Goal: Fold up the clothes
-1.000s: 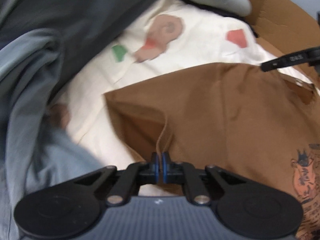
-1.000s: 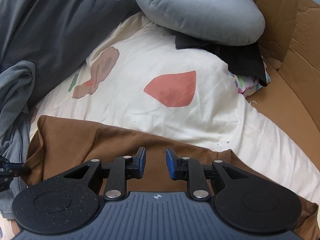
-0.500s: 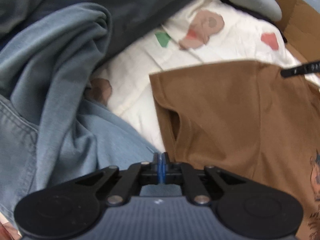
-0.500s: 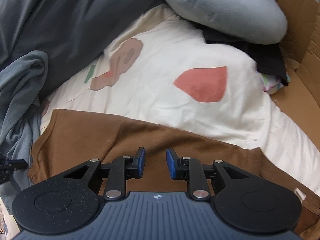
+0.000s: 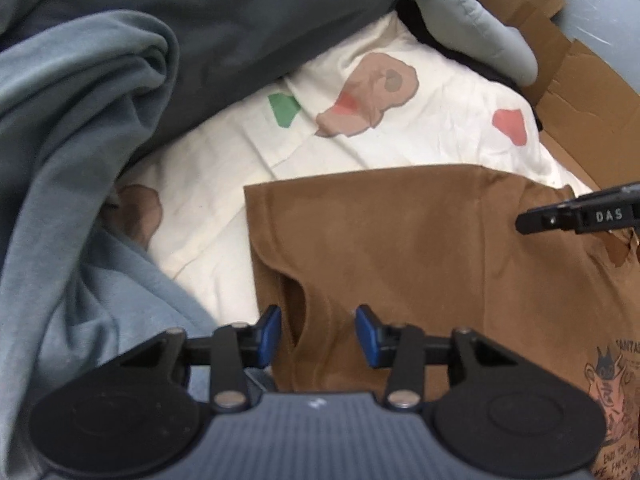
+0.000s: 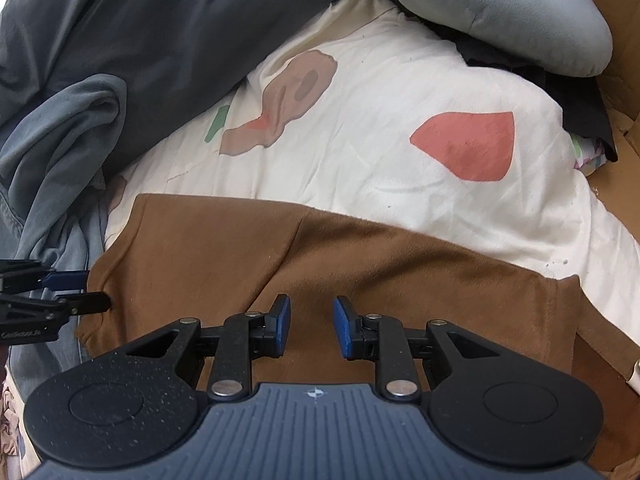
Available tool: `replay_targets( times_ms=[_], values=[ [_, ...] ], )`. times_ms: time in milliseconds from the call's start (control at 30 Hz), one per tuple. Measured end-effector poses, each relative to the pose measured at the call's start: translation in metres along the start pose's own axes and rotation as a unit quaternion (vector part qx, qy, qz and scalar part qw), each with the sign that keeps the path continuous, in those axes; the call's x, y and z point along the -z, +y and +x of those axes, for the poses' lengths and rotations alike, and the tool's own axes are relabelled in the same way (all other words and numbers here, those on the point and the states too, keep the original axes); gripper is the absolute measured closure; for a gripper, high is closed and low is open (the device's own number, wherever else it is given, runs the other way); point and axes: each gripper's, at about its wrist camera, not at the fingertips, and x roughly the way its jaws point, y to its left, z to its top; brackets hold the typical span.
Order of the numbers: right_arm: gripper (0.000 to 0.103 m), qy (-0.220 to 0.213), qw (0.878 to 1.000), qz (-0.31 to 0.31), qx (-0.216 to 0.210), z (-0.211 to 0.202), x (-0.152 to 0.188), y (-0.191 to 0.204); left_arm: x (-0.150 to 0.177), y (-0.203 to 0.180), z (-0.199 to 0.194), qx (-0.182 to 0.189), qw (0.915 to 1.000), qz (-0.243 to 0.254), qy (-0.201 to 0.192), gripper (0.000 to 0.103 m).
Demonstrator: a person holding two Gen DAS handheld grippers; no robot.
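Left gripper (image 5: pixel 318 332) hovering wide open over sleeve of flat brown cotton T-shirt (image 5: pixel 400 248); right gripper (image 6: pixel 311 326) hovering narrowly open, empty.

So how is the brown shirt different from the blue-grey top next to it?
The brown shirt lies spread out flat on the white sheet; the blue-grey top is bunched in a rumpled heap. The brown shirt has a cartoon print near one edge; the blue-grey top looks plain. Both are soft clothes on the bed, and neither is gripped by a claw.

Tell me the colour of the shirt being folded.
The shirt is plain brown with an orange-pink printed graphic; the brown shows best in the right wrist view.
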Motion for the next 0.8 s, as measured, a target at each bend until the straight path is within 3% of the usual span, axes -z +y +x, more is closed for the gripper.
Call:
replay_targets(
  times_ms=[100, 433, 567, 633, 700, 767, 800],
  values=[
    [0.073, -0.004, 1.000, 0.005, -0.003, 0.000, -0.001, 0.000, -0.002, 0.007, 0.005, 0.003, 0.9996, -0.013, 0.026, 0.095],
    [0.073, -0.009, 1.000, 0.017, -0.010, 0.012, -0.006, 0.004, 0.002, 0.026, 0.002, -0.047, 0.9981, -0.028, 0.029, 0.102],
    [0.073, -0.011, 1.000, 0.024, -0.010, 0.020, -0.008, 0.004, 0.004, 0.027, -0.008, -0.038, 0.9978, -0.046, 0.028, 0.099],
    [0.073, -0.012, 1.000, 0.027, -0.010, 0.024, -0.010, 0.004, 0.006, 0.024, -0.015, -0.031, 0.9979, -0.050, 0.025, 0.089],
    [0.073, -0.015, 0.999, 0.030, -0.010, 0.026, -0.012, 0.003, 0.008, 0.022, -0.021, -0.025, 0.9979, -0.055, 0.022, 0.064],
    [0.073, -0.016, 0.999, 0.030, -0.010, 0.028, -0.014, 0.004, 0.010, 0.020, -0.028, -0.018, 0.9979, -0.060, 0.019, 0.054],
    [0.073, -0.016, 0.999, 0.030, -0.010, 0.029, -0.015, 0.004, 0.011, 0.017, -0.028, -0.019, 0.9980, -0.058, 0.015, 0.054]
  ],
)
